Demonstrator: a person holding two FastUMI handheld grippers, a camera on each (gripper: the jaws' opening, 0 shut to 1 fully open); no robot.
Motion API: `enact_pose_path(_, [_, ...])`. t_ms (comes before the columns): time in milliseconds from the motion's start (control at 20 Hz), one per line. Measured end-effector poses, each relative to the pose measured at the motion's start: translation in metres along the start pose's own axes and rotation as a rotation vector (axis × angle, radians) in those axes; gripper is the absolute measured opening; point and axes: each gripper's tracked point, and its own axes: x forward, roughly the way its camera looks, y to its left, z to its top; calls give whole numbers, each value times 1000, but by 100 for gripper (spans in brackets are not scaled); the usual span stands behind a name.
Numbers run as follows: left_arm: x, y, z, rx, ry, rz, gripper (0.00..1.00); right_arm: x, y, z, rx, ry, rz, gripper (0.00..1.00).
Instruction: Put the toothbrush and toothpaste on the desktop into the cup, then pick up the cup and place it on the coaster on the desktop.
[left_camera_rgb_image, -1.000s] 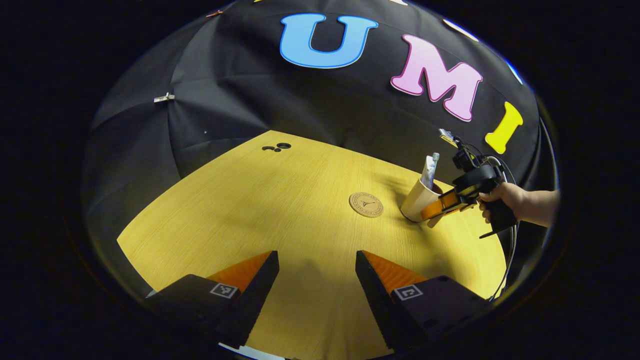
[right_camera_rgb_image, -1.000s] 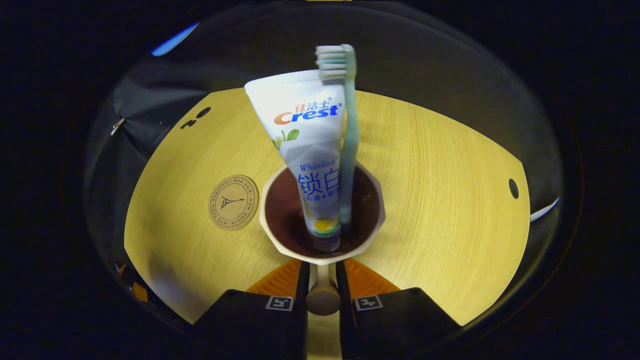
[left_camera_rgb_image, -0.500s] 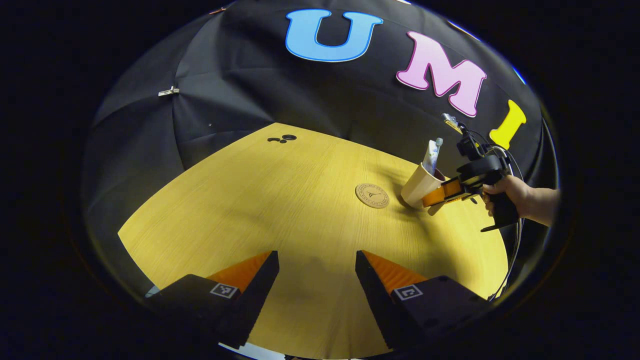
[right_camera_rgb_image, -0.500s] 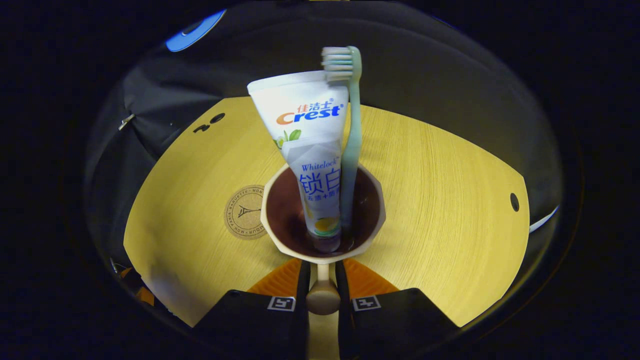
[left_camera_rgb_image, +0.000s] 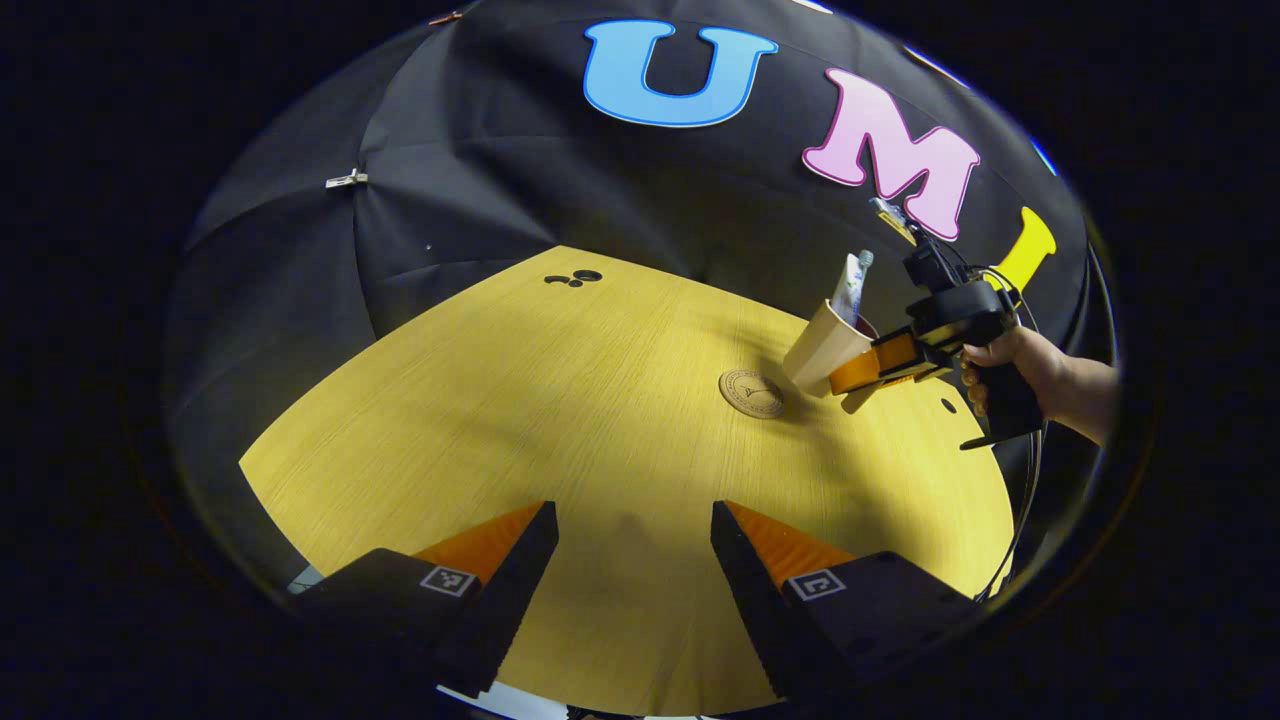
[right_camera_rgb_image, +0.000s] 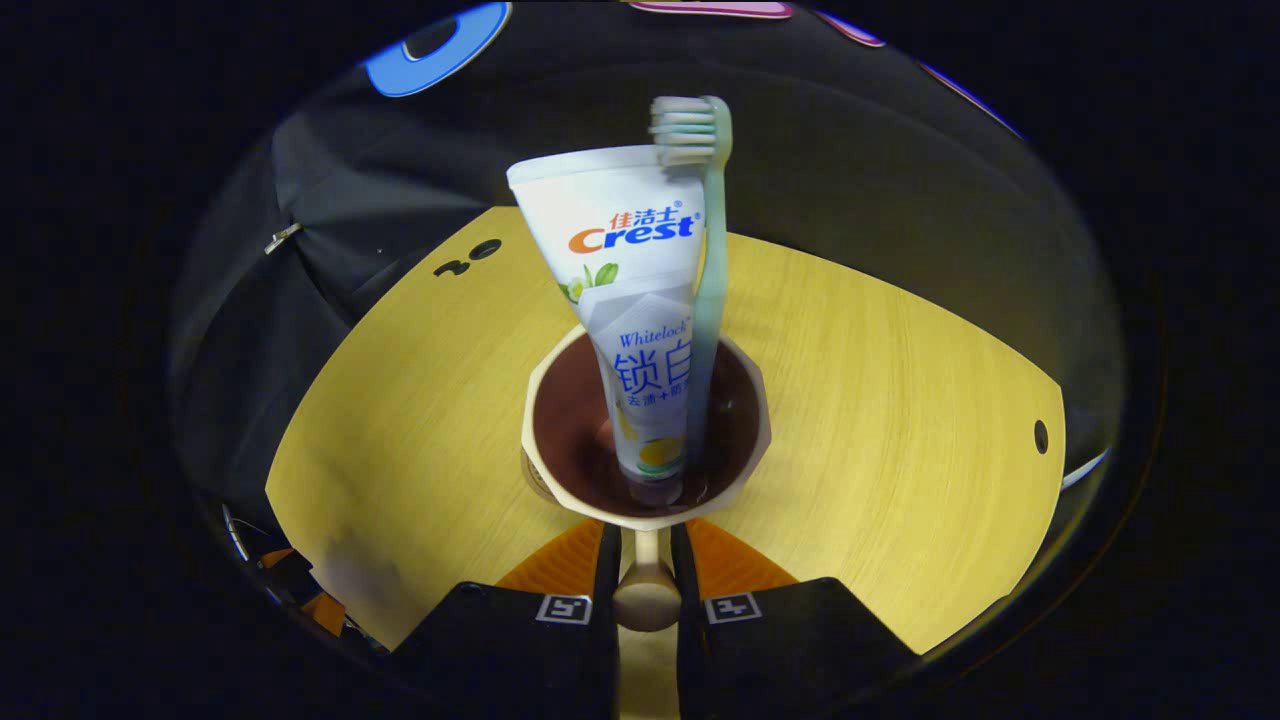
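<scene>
Cup (left_camera_rgb_image: 822, 346) lifted toward coaster (left_camera_rgb_image: 752, 393), toothbrush (right_camera_rgb_image: 706, 270) pointing up.

The round desk (left_camera_rgb_image: 520, 400) is yellow wood with fine straight grain and small black holes. The tapered ceramic cup (right_camera_rgb_image: 645, 440) is cream outside and dark brown inside. The soft plastic toothpaste tube (right_camera_rgb_image: 630, 290) is white with orange and blue print, green leaves and a yellow spot. The slim plastic toothbrush (right_camera_rgb_image: 712, 270) is pale mint green with white bristles. The round cork coaster (left_camera_rgb_image: 751, 393) is tan with a dark stamped ring. The ribbed fingers (left_camera_rgb_image: 490, 545) are orange on black bodies bearing black-and-white square markers.
</scene>
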Motion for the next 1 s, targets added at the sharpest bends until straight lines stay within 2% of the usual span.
enact_pose_path(450, [-21, 18, -23, -59, 36, 25, 97, -4, -12, -5, -72, 53, 24, 26])
enact_pose_path(750, [-28, 28, -24, -58, 27, 41, 97, -5, -17, -8, -106, 87, -4, 26])
enact_pose_path(800, [-29, 30, -25, -60, 27, 45, 97, -7, -17, -6, -106, 83, -7, 20])
enact_pose_path(850, [-32, 32, -24, -64, 27, 47, 97, -9, -16, -8, -101, 89, -10, 27])
enact_pose_path(1000, [-41, 30, -23, -70, 25, 48, 97, -21, -14, -2, -93, 71, -15, 36])
